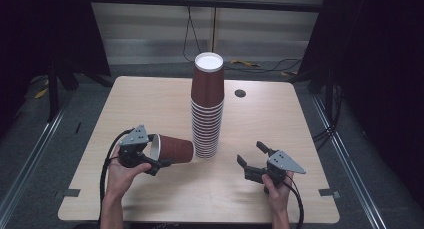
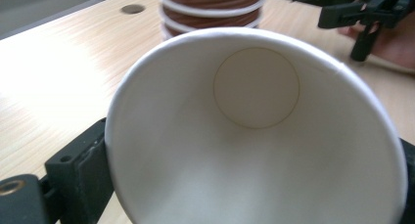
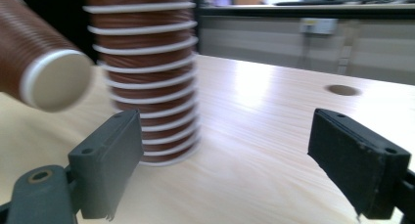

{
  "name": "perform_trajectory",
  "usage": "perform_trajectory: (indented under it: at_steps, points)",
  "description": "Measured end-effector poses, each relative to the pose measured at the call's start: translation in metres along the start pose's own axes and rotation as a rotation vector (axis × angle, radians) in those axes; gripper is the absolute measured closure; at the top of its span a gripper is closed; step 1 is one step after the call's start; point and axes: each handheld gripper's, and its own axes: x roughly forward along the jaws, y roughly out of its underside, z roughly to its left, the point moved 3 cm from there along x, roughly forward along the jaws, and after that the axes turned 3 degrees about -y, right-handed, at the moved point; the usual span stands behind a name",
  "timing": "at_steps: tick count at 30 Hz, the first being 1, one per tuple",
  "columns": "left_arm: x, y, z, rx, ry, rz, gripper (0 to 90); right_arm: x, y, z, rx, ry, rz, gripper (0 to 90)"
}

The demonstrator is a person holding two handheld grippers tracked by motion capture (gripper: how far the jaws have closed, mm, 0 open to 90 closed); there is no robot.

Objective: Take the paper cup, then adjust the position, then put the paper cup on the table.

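Observation:
A tall stack of upside-down brown paper cups [image 1: 207, 106] stands at the middle of the wooden table [image 1: 150, 99]. My left gripper [image 1: 151, 156] is shut on a single brown cup [image 1: 175, 149], held on its side with its base toward the stack. In the left gripper view the cup's white inside [image 2: 257, 136] faces me, and one black finger [image 2: 78, 170] presses its rim. My right gripper [image 1: 251, 156] stands open just above the table, right of the stack, with nothing between its fingers [image 3: 107, 160]. The right gripper view has the stack [image 3: 147, 72] ahead and the held cup's base [image 3: 58, 79] at upper left.
A round cable hole [image 1: 240, 93] lies in the table behind and right of the stack. Cables [image 1: 260, 66] run on the floor beyond the far edge. Dark curtains hang at both sides. Bare tabletop stretches to the left and the right of the stack.

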Motion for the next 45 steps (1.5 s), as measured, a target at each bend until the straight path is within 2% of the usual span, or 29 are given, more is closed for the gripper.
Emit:
perform_trajectory:
  at_steps: [3, 4, 5, 6, 8, 9, 14, 15, 20, 23, 26, 29, 30, 32, 34, 35, 37, 38, 39, 42, 45]
  points:
    - [-0.002, 0.003, 0.006, -0.018, -0.025, 0.018, 4.9, 0.001, 0.003, -0.003, -0.006, 0.054, 0.012, 13.2]
    - [-0.002, 0.003, 0.009, -0.014, -0.038, 0.032, 4.9, 0.001, 0.004, -0.004, -0.036, 0.071, -0.002, 13.2]
    - [-0.001, 0.003, 0.010, -0.027, -0.043, 0.044, 4.9, 0.001, 0.006, -0.005, -0.067, 0.090, -0.018, 13.2]
    - [-0.001, 0.003, 0.012, -0.026, -0.048, 0.054, 4.9, 0.001, 0.007, -0.005, -0.060, 0.102, -0.026, 13.2]
    - [-0.001, 0.003, 0.015, -0.033, -0.042, 0.056, 4.9, 0.000, 0.010, -0.006, -0.034, 0.097, -0.025, 13.5]
    - [0.000, 0.002, 0.016, -0.038, -0.037, 0.059, 4.9, -0.001, 0.010, -0.006, -0.037, 0.095, -0.033, 13.4]
    - [0.001, -0.004, 0.027, -0.043, -0.068, 0.105, 4.9, -0.003, 0.010, -0.006, -0.017, 0.094, -0.043, 13.6]
    - [0.001, -0.005, 0.030, -0.040, -0.088, 0.123, 4.9, -0.004, 0.011, -0.007, -0.008, 0.090, -0.053, 13.6]
    - [0.000, -0.010, 0.040, -0.040, -0.097, 0.154, 4.8, -0.007, 0.011, -0.005, -0.031, 0.075, -0.080, 13.6]
    - [0.003, -0.014, 0.047, -0.035, -0.097, 0.203, 4.8, -0.007, 0.011, -0.003, -0.050, 0.070, -0.087, 13.4]
    - [0.006, -0.016, 0.054, -0.040, -0.101, 0.233, 4.8, -0.007, 0.011, -0.004, -0.040, 0.066, -0.092, 13.3]
    - [0.008, -0.017, 0.061, -0.032, -0.102, 0.266, 4.7, -0.011, 0.012, -0.006, -0.021, 0.064, -0.126, 13.5]
    - [0.008, -0.017, 0.061, -0.044, -0.098, 0.273, 4.7, -0.011, 0.012, -0.006, -0.021, 0.064, -0.126, 13.5]
    - [0.011, -0.021, 0.066, -0.027, -0.113, 0.316, 4.7, -0.012, 0.012, -0.008, -0.005, 0.055, -0.139, 13.5]
    - [0.012, -0.024, 0.068, -0.020, -0.119, 0.356, 4.6, -0.013, 0.012, -0.007, -0.016, 0.048, -0.149, 13.4]
    - [0.013, -0.026, 0.070, -0.013, -0.126, 0.358, 4.6, -0.013, 0.012, -0.007, -0.019, 0.051, -0.154, 13.4]
    - [0.015, -0.028, 0.071, -0.028, -0.113, 0.349, 4.7, -0.014, 0.013, -0.007, -0.019, 0.039, -0.156, 13.5]
    - [0.017, -0.029, 0.072, -0.019, -0.112, 0.367, 4.7, -0.014, 0.013, -0.007, -0.017, 0.040, -0.155, 13.5]
    - [0.020, -0.029, 0.072, -0.033, -0.116, 0.381, 4.7, -0.014, 0.013, -0.007, -0.019, 0.045, -0.156, 13.5]
    - [0.026, -0.031, 0.074, -0.025, -0.127, 0.441, 4.7, -0.014, 0.013, -0.007, -0.017, 0.054, -0.158, 13.6]
    - [0.032, -0.035, 0.074, 0.011, -0.121, 0.507, 4.7, -0.014, 0.013, -0.007, -0.018, 0.055, -0.160, 13.6]
